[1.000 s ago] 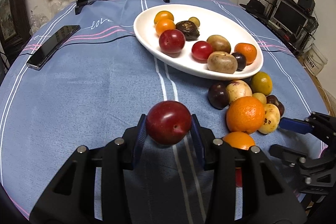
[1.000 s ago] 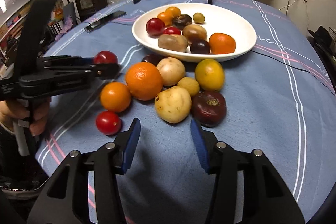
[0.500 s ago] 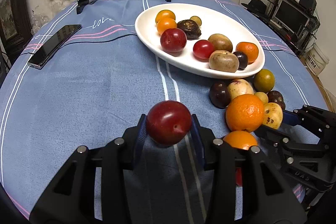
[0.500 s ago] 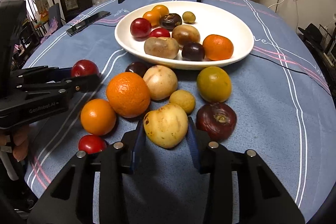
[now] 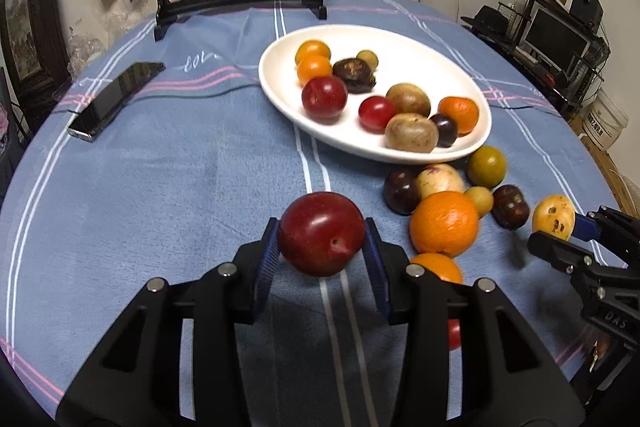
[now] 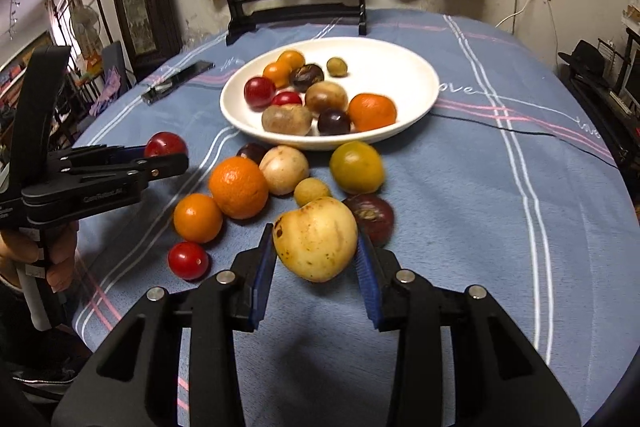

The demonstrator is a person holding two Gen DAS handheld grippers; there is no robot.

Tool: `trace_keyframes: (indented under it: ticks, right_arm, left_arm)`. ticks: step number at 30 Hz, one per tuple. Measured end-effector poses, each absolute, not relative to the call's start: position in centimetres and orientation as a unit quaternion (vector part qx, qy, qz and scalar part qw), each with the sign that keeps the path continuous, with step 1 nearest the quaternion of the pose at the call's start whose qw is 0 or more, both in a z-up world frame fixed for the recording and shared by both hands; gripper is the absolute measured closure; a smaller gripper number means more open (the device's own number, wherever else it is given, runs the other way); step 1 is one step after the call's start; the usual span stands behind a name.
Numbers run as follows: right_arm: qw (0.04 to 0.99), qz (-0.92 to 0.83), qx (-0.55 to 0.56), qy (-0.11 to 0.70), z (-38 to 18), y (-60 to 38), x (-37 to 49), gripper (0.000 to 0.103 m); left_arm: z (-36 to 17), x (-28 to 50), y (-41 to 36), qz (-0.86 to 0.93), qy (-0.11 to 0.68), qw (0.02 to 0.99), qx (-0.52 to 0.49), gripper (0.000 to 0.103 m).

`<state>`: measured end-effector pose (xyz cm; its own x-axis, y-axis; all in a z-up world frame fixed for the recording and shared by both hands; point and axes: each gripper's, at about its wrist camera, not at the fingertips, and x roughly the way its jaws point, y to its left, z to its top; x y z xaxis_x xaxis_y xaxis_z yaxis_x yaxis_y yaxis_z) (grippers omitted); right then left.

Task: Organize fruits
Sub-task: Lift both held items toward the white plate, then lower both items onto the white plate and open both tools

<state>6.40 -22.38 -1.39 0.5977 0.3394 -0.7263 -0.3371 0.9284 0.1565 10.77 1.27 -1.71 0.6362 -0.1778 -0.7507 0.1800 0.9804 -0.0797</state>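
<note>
1. Left wrist view: a phone [image 5: 116, 101] lies at the upper left on the blue-clothed desk [image 5: 160, 187].
2. At lower centre the left tongs [image 5: 322, 247] are clenched on a dark red plum [image 5: 321, 233], held clear of the cloth.
3. The white plate [image 5: 400, 43] of fruit sits upper centre; loose fruit, including a large orange [image 5: 444, 223], lies just below its right rim.
4. At the right edge the right tongs [image 5: 560, 233] grip a yellow spotted fruit [image 5: 554, 217].

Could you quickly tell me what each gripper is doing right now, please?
Left gripper: closed on the red plum.
Right gripper: closed on the yellow spotted fruit.
</note>
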Motion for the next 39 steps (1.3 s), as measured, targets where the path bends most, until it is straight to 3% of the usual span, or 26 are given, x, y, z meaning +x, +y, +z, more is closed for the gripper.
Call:
trace_keyframes:
  ticks: [10, 23, 39]
  right_arm:
    - [0.904, 0.186, 0.021, 0.385, -0.3, -24.2, 6.5, 0.064]
    - [0.921, 0.17, 0.005, 0.35, 3.1, -23.8, 11.8, 0.064]
    - [0.907, 0.136, 0.056, 0.395, -1.3, -22.7, 21.0, 0.065]
  left_arm:
    - [1.4, 10.2, 0.0, -0.11, 0.384, 0.917, 0.014, 0.061]
    - [4.2, 15.6, -2.0, -0.126, 0.36, 0.924, 0.018, 0.061]
    - [0.3, 23.3, -3.7, -0.097, 0.408, 0.908, 0.02, 0.061]
